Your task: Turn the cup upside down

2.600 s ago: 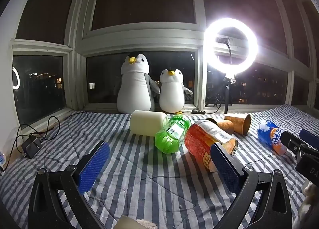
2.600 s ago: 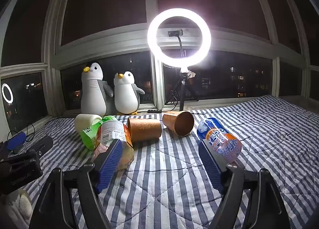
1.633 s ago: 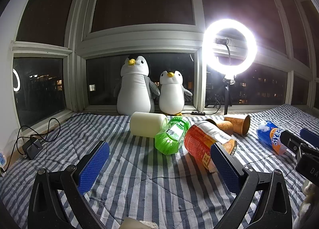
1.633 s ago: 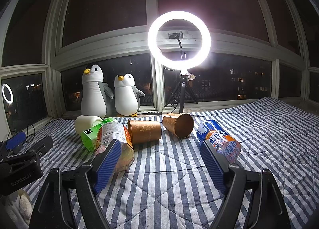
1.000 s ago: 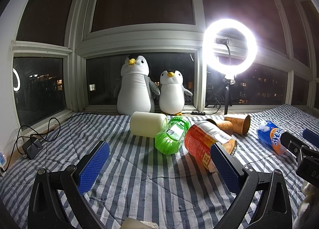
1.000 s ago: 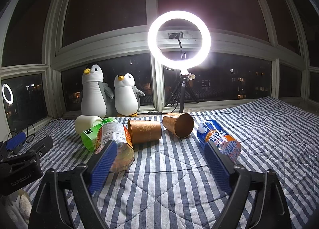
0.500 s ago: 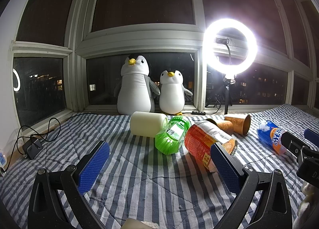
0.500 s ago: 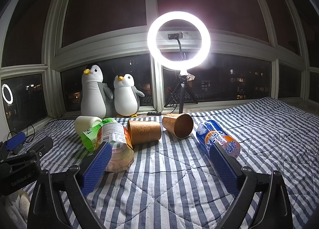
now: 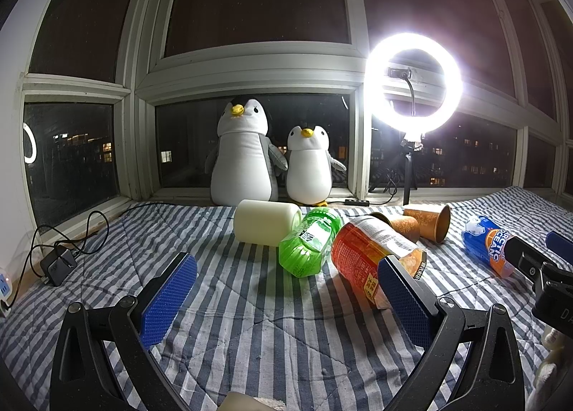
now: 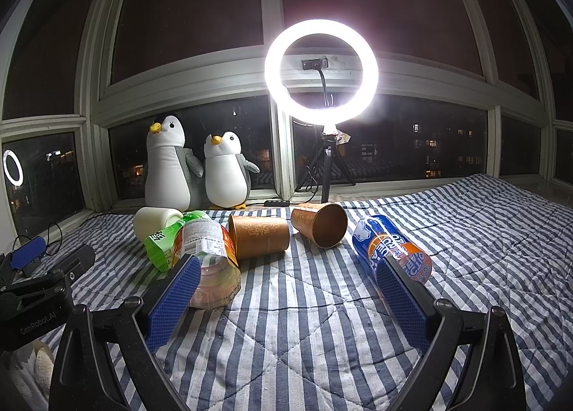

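On the striped blanket [image 9: 250, 321], two copper cups are lying on their sides among bottles while both sets of tongs are hovering spread and empty.

In the left wrist view, the left gripper [image 9: 283, 298] is hanging with its blue pads wide apart above the blanket, pinching nothing; beyond it a cream cylinder [image 9: 266, 226], a green bottle [image 9: 309, 246] and an orange-labelled bottle [image 9: 372, 260] are lying close together, with the near cup [image 9: 399, 225] and the far cup [image 9: 429, 223] behind them and a blue can [image 9: 489, 246] off to the right.
In the right wrist view, the right gripper [image 10: 283, 298] is likewise standing open, empty, above the blanket; the near cup [image 10: 259, 235] is lying just ahead, beside the orange-labelled bottle [image 10: 206, 257], and the far cup [image 10: 322, 223] is showing its mouth, between it and the blue can [image 10: 392, 250]. Two toy penguins [image 10: 197, 171] and a ring light [image 10: 321, 71] are sitting by the window.
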Action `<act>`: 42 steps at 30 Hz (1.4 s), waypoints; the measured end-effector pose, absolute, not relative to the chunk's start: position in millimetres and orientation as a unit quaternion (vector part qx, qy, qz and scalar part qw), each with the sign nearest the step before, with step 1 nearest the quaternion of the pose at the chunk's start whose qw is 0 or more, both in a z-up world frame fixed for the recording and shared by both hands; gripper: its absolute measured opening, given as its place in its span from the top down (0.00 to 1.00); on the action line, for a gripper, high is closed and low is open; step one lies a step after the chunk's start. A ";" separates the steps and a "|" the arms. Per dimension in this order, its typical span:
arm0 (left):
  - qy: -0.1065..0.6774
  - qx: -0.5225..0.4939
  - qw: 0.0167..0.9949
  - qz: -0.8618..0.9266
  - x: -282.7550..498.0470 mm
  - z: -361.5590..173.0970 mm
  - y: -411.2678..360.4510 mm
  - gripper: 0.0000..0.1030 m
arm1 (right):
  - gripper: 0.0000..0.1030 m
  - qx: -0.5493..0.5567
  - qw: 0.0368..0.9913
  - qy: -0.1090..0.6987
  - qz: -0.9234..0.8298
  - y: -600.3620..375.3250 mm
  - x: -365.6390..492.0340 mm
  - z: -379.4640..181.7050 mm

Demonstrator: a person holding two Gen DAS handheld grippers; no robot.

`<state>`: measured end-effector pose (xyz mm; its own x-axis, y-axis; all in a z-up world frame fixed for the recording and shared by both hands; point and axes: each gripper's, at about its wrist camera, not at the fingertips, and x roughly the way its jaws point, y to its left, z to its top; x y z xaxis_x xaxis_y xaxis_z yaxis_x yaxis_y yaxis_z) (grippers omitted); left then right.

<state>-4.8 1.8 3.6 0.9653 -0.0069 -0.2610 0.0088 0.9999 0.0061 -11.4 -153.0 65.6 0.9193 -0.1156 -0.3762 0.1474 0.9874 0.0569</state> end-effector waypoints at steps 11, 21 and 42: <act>0.140 0.003 0.990 -0.007 -3.4 5.0 4.6 0.00 | 0.06 0.067 0.974 0.207 -0.070 -163.8 -7.0 62.5; 0.149 0.008 0.989 -0.011 3.9 0.7 1.4 0.00 | 0.06 0.096 0.963 0.242 -0.073 -180.8 10.8 58.3; 0.153 -0.001 0.988 -0.013 5.4 -0.5 3.3 0.01 | 0.07 0.009 0.927 0.375 -0.027 -216.8 181.0 82.3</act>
